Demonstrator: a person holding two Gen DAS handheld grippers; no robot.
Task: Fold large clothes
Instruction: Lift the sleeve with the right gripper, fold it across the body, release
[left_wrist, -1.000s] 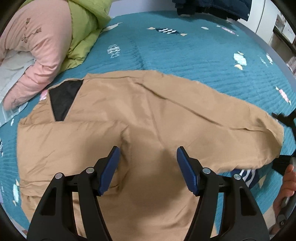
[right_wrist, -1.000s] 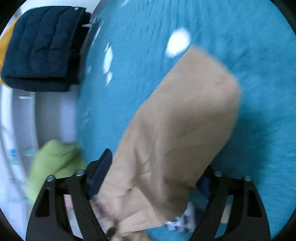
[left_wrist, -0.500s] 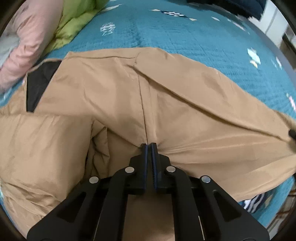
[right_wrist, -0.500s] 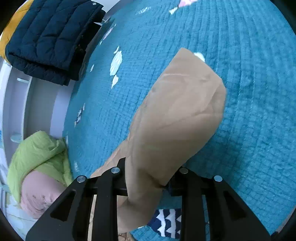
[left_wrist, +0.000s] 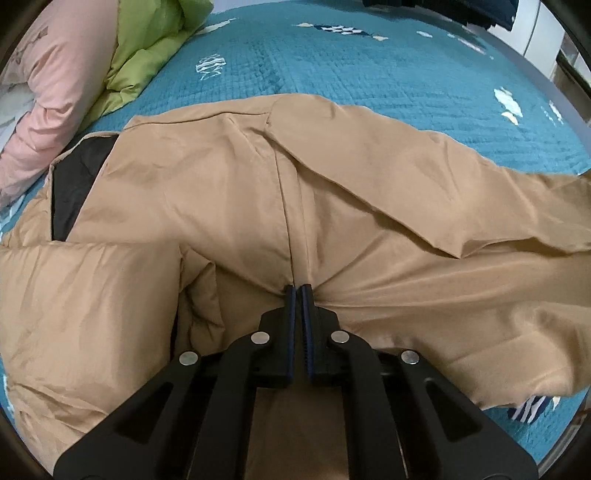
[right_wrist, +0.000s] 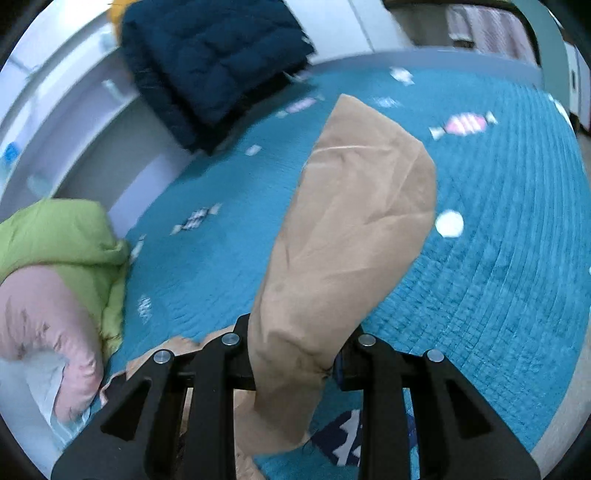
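Mostly teal quilted bedspread (left_wrist: 332, 70) (w/ candy print)

Bed covered by teal quilted bedspread (left_wrist: 332, 66), printed with small candy and fish motifs in white, pink, navy. At one end: bunched green duvet (left_wrist: 147, 48) beside pink bedding (left_wrist: 55, 92), white fabric under it. At far edge, folded navy quilted jacket (right_wrist: 214, 62) lies on the bedspread's rim, a yellow item just behind it. Pale lilac-white wall with ledge (right_wrist: 74, 122) runs along that side. White cabinet panels (right_wrist: 369, 22) beyond. Light even, soft, no hard shadows.
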